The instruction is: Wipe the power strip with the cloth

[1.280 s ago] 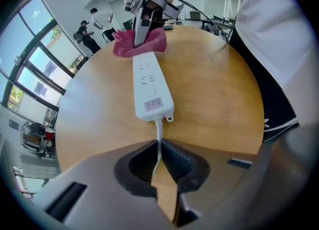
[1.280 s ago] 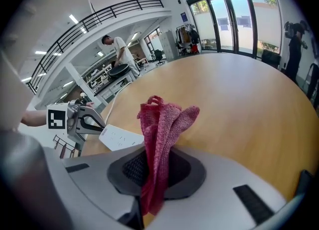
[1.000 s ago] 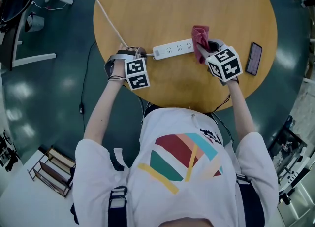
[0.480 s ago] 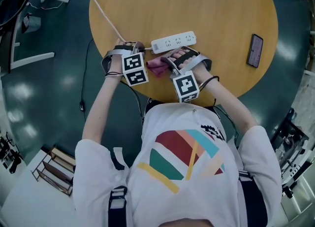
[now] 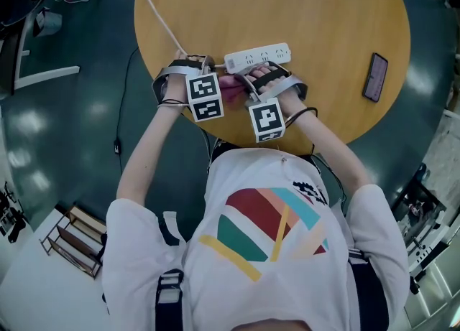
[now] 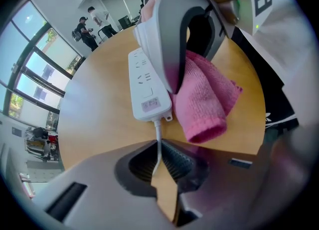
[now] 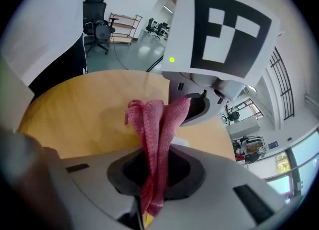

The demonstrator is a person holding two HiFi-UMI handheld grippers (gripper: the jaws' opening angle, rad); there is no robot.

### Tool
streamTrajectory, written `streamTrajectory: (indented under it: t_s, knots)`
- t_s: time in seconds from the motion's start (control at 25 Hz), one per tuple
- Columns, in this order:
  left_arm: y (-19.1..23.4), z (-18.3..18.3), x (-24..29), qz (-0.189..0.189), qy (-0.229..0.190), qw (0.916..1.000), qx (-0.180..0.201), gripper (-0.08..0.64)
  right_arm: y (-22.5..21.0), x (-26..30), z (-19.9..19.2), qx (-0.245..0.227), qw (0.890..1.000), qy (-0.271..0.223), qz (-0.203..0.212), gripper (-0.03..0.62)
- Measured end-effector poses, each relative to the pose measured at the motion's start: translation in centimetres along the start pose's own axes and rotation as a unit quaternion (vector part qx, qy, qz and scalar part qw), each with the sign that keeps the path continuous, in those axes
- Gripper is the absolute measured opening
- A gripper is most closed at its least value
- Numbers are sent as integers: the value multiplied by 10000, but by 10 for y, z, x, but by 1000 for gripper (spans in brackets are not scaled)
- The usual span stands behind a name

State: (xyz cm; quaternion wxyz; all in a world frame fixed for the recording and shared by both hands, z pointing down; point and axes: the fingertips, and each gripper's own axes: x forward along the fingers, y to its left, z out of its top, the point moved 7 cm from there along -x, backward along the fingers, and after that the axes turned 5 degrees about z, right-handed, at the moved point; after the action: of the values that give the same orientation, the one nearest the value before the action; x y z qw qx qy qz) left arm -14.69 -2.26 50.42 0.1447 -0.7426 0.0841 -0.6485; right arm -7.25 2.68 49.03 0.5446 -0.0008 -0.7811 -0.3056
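A white power strip [image 5: 257, 57] [image 6: 147, 87] lies on the round wooden table [image 5: 323, 6]. Its cord [image 6: 158, 139] runs back between the jaws of my left gripper [image 5: 204, 68] [image 6: 159, 166], which is shut on it just behind the strip's end. My right gripper [image 5: 241, 82] [image 7: 152, 174] is shut on a pink cloth [image 5: 231, 86] [image 7: 152, 124]. The cloth [image 6: 207, 99] hangs beside the strip's cord end on its near side, resting on the table. The two grippers stand close together, their marker cubes almost touching.
A dark phone [image 5: 376, 77] lies near the table's right edge. The white cord [image 5: 159, 17] trails off the table's far left to the floor. A chair base [image 5: 29, 28] stands at the upper left and a low rack [image 5: 72, 247] at the lower left.
My right gripper has carried the cloth from the strip's right end across to its left, near-side end, and has rolled over. The left gripper has stayed on the cord.
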Motion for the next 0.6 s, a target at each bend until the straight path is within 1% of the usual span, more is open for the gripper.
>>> streamTrajectory:
  t_s: [0.2,0.32,0.6]
  knots:
    - [1,2,0,-18,24,10000,26,71,7,-13,-36,143,9997,209,-23,40]
    - [0,3,0,-41,64,10000,39,71,12,-24,-64,266,9988,413,-35,40]
    - [1,4,2,-78,97,9999,29,71,23,-43,-124,359,9951,920,-93,40]
